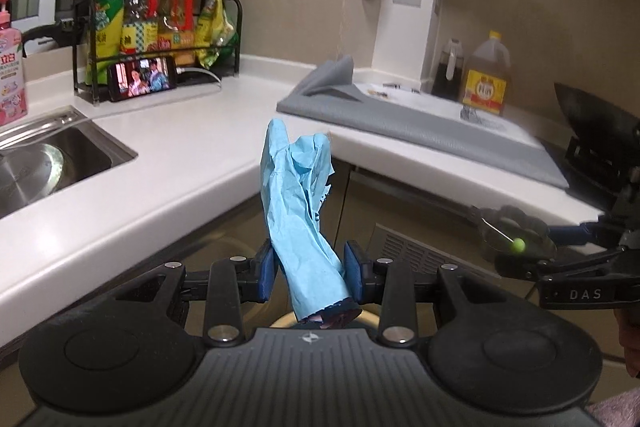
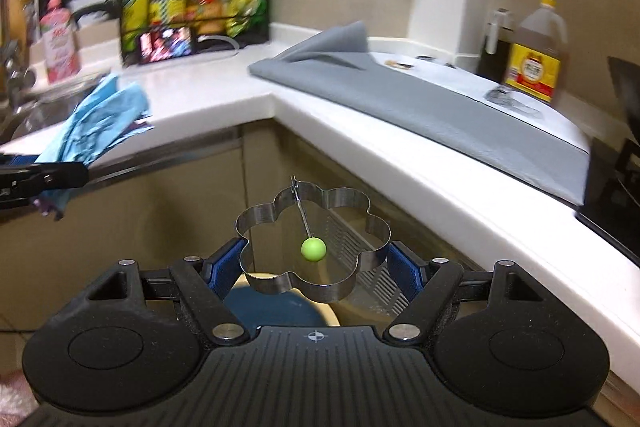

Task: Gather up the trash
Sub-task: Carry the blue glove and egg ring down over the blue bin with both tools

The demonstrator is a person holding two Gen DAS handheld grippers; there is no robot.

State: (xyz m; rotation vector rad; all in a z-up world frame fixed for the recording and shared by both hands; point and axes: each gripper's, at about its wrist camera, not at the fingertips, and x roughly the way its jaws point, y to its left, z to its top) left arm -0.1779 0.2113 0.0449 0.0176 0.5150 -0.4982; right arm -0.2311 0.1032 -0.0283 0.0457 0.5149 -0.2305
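Observation:
My left gripper (image 1: 310, 269) is shut on a crumpled light blue paper wrapper (image 1: 298, 203) that stands up between its blue pads, held in the air in front of the counter corner. The wrapper also shows at the left of the right wrist view (image 2: 94, 123). My right gripper (image 2: 316, 267) is shut on a flower-shaped steel egg ring (image 2: 316, 247) with a green knob (image 2: 313, 249), held level over a round bin opening (image 2: 276, 307) below. The ring and right gripper also show at the right of the left wrist view (image 1: 516, 239).
A white L-shaped counter (image 1: 200, 131) carries a grey mat (image 1: 420, 123), an oil jug (image 1: 486, 75), a bottle rack (image 1: 160, 15), a phone (image 1: 142, 79) and a sink (image 1: 52, 163). Cabinet fronts (image 2: 160, 211) lie below. A dark wok (image 1: 592, 115) stands far right.

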